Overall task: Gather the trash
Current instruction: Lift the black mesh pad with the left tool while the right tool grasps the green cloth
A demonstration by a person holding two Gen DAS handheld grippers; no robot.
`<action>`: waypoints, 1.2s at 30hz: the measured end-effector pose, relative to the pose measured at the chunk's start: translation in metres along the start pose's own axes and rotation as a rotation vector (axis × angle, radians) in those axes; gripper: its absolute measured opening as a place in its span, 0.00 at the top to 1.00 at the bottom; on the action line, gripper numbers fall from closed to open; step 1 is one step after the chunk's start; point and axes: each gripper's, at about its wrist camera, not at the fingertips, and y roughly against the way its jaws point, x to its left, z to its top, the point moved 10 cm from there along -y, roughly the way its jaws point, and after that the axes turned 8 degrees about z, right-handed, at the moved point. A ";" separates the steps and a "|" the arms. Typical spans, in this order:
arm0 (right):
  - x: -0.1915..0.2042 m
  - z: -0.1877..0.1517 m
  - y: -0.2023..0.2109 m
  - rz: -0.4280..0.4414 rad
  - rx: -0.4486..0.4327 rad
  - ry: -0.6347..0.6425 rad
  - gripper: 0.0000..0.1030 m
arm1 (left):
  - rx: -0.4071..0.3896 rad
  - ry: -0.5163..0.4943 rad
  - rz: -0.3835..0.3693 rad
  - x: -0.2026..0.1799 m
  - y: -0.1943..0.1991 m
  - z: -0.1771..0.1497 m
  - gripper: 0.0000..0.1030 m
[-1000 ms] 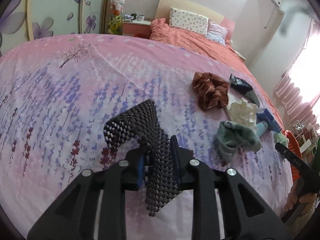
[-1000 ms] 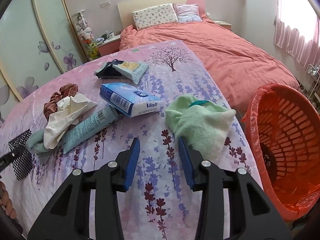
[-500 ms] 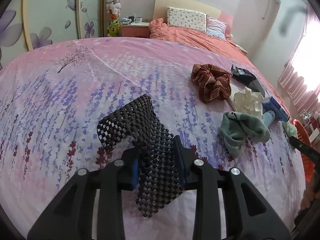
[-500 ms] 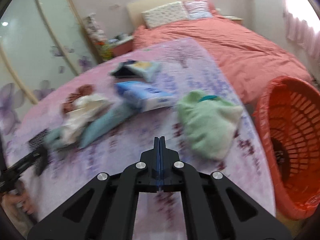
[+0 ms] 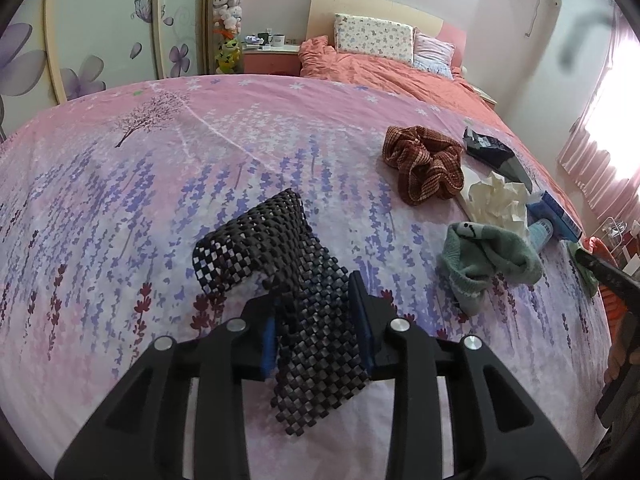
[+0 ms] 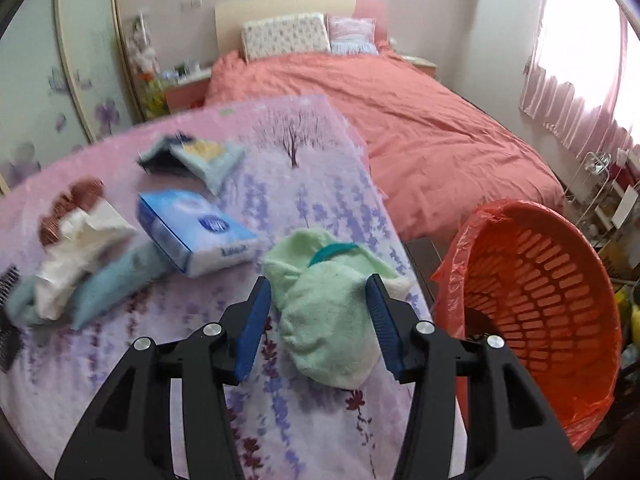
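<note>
My left gripper is shut on a black mesh mat; the mat's folded middle fills the gap between the blue pads, and its far end lies on the lavender-print bedspread. My right gripper hovers over a pale green towel near the bed's edge. Its jaws are opening, the towel lies between them, and the pads do not press on it. An orange basket lined with an orange bag stands on the floor just right of the towel.
A blue tissue pack, crumpled white paper, a light blue tube and a snack wrapper lie left of the towel. A brown scrunchie and a green sock are nearby. A second bed with a coral duvet stands behind.
The right gripper shut, then opened again, and shifted right until it straddled the green towel. The left jaws widened a little with the mesh mat still between them.
</note>
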 end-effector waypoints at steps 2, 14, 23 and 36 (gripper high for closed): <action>0.003 -0.001 0.004 0.023 -0.009 -0.003 0.82 | 0.000 0.002 -0.002 0.000 0.000 0.000 0.68; 0.053 -0.039 0.031 0.203 0.011 0.034 0.91 | 0.000 0.015 -0.018 -0.001 0.000 0.001 0.68; 0.057 -0.040 0.032 0.113 0.002 0.103 0.90 | -0.001 0.048 -0.055 0.003 0.002 -0.001 0.68; 0.056 -0.040 0.031 0.134 0.002 0.084 0.90 | -0.002 0.009 -0.001 0.001 0.001 -0.001 0.68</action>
